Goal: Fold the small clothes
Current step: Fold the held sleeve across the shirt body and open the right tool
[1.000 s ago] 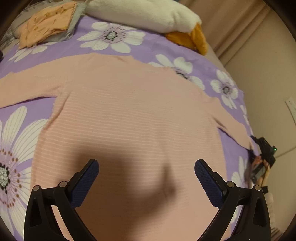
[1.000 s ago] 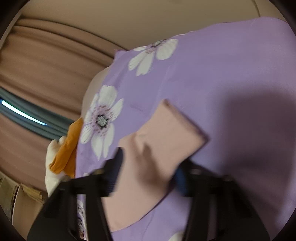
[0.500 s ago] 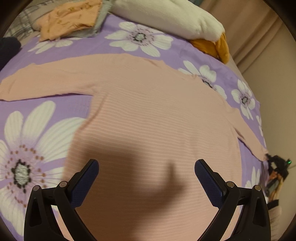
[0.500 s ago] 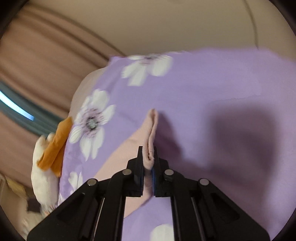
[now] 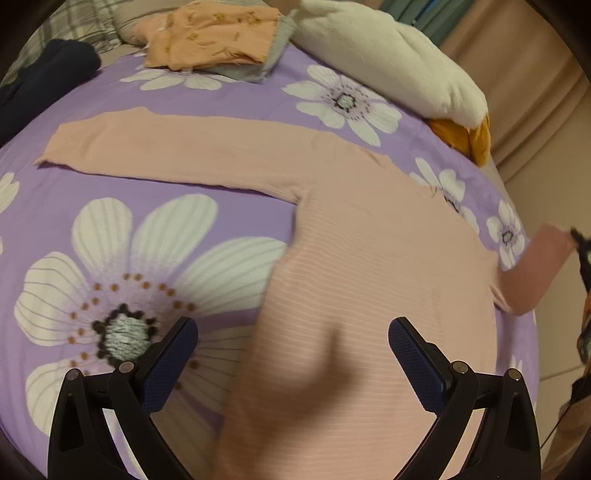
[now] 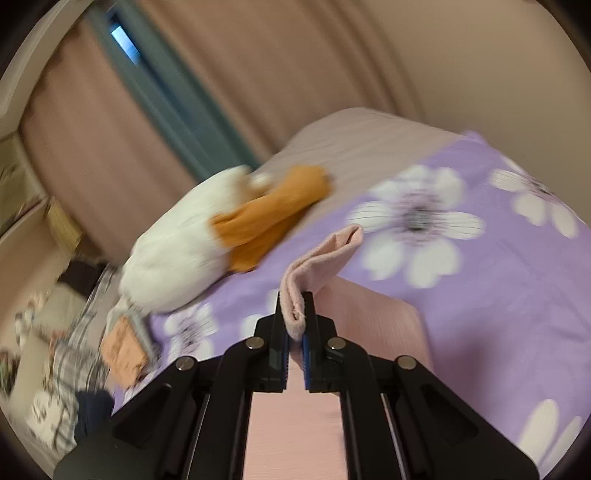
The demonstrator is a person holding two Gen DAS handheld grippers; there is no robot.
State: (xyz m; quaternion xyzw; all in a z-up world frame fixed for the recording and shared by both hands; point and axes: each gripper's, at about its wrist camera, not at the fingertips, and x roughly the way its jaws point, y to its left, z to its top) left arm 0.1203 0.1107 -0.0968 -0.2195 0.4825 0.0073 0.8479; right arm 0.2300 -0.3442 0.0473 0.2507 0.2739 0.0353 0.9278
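The right gripper is clenched on the sweater cuff, lifted at frame center; the left gripper hangs released over the bedspread, bottom center.

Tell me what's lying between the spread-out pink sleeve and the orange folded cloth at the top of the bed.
Only bare purple flowered bedspread lies between the pink sleeve and the orange cloth, as the left wrist view shows.

legible text, labels, brands, numbers, signs: none found in either view. printed marks present are pattern only: white flowers on the purple bedspread, small motifs on the folded orange cloth, too small and blurred to read as lettering.
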